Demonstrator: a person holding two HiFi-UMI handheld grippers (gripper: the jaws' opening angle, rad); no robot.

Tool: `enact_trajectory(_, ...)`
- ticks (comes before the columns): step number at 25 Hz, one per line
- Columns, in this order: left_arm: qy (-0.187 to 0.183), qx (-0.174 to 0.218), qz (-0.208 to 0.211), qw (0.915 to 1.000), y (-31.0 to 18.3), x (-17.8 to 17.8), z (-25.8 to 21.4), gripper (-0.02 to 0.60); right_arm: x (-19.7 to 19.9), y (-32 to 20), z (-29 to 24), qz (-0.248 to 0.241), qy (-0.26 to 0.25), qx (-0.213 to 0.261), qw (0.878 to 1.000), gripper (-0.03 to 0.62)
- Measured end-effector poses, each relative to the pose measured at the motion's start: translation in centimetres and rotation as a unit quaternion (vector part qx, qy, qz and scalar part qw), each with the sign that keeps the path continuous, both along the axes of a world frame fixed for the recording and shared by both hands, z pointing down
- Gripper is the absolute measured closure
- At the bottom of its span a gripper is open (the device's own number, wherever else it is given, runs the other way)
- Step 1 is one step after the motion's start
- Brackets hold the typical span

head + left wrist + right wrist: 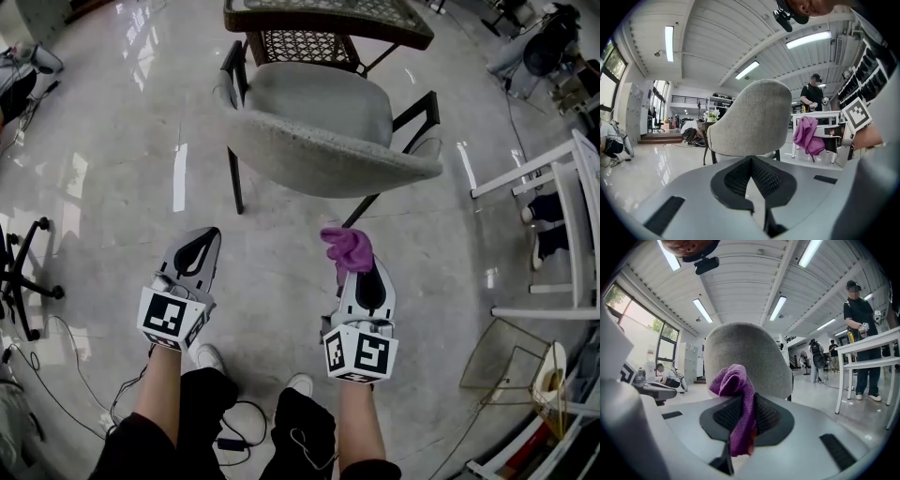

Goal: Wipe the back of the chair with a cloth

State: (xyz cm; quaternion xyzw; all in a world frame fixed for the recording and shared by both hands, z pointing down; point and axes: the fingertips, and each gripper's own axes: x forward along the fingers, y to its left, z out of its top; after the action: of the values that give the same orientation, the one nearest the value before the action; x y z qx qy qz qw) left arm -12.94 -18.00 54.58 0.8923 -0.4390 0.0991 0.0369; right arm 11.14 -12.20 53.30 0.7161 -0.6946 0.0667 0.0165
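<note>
Pinching the purple cloth (737, 406), the right gripper (354, 258) faces the chair (323, 131).

We see a purple cloth (348, 248) at 6 o'clock from the chair (319, 122), whose shell is speckled light grey on black legs. The left gripper (201, 239) and right gripper (364, 272) are pale grey with black, mesh-patterned pads (726, 416). Their cubes (171, 317) carry black-and-white square markers. The floor (103, 187) is glossy off-white, faintly veined. At 12 o'clock the table (309, 42) shows brown woven lattice.
</note>
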Motion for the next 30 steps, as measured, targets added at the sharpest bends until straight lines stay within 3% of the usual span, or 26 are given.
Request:
enact_trajectory(13, -0.005, -0.021, -0.025, 0.9994, 1.8, -0.8, -8.1, 0.572, 0.0, 2.1, -8.0, 0.008, -0.025, -0.026, 0.999, 0.517)
enact_trajectory(20, 0.001, -0.023, -0.039, 0.999, 2.2, -0.4, -13.4, 0.572, 2.0, 3.3, -13.3, 0.03, -0.043, -0.028, 0.998, 0.517)
enact_trajectory(30, 0.008, -0.018, -0.04, 0.999, 3.4, 0.7, -22.7, 0.572, 3.3, 4.7, -22.6, 0.022, -0.038, -0.027, 0.999, 0.517)
